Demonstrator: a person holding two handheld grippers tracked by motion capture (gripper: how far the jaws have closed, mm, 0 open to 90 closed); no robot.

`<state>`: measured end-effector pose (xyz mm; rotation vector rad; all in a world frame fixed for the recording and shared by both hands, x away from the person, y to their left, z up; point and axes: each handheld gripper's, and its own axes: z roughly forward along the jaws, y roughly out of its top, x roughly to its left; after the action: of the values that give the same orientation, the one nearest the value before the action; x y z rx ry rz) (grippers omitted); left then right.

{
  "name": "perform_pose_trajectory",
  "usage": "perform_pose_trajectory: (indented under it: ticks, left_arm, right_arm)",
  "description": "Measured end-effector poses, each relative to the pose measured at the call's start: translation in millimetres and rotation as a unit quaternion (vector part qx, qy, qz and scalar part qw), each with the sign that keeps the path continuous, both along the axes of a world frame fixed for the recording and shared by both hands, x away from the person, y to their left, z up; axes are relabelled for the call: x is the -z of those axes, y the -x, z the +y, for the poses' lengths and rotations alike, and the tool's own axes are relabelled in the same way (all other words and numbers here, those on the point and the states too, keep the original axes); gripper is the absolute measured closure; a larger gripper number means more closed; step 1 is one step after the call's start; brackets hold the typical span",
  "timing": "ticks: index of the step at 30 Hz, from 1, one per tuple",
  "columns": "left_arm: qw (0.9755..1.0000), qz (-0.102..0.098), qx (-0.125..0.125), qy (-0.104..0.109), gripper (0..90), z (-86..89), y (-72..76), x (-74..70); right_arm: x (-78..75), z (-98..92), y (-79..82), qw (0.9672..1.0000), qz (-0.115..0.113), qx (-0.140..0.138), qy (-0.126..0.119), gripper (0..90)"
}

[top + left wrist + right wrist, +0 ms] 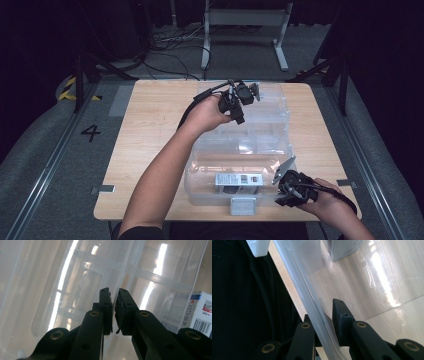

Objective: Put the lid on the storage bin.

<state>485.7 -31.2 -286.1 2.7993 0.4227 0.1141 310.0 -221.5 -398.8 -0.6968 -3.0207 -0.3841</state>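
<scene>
Scene: a clear plastic storage box lies on the wooden worktop, its hinged lid raised behind it.

Left tool: held over the far end of the box, up at the free edge of the lid. In the left gripper view the two black pads stand almost together, with the thin clear edge of the lid running between them; the tool is nearly closed and pinches that edge.

Right tool: at the near right corner of the box. In the right gripper view the jaws straddle the box's front rim, one jaw outside toward the person, the other inside; they are narrowly set and appear to clamp the rim.

Contents: a small printed carton lies inside the box, ahead and to the left of the right tool; its barcode side shows to the right of the left tool's jaws.

Latch: a grey clasp sits on the front wall, left of the right tool.

Step in hand (judged): the lid is gripped while the base is steadied, ready to be swung.

Next move (judged): if closing, the left tool must carry the lid edge in an arc toward the right tool, which must let go of the rim before the lid meets it.
</scene>
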Motion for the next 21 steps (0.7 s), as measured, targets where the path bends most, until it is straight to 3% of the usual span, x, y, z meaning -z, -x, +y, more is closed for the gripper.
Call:
perform_pose_trajectory:
  ticks: [7,13,21]
  left_arm:
    - [0.9999,-0.005,0.01,0.004,83.5,0.3,10.9,-7.6]
    - [0.9994,-0.021,0.026,0.001,84.2,-0.5,27.3,-15.1]
    - [0.9991,-0.021,0.028,0.025,84.6,6.4,43.7,-19.3]
  right_arm:
    - [-0.4,0.3,-0.2,1.0,0.005,0.003,0.001,79.1]
    - [-0.2,0.5,-0.3,1.0,0.003,0.006,0.001,78.9]
    - [-0.2,0.4,-0.2,1.0,0.003,0.005,0.002,79.0]
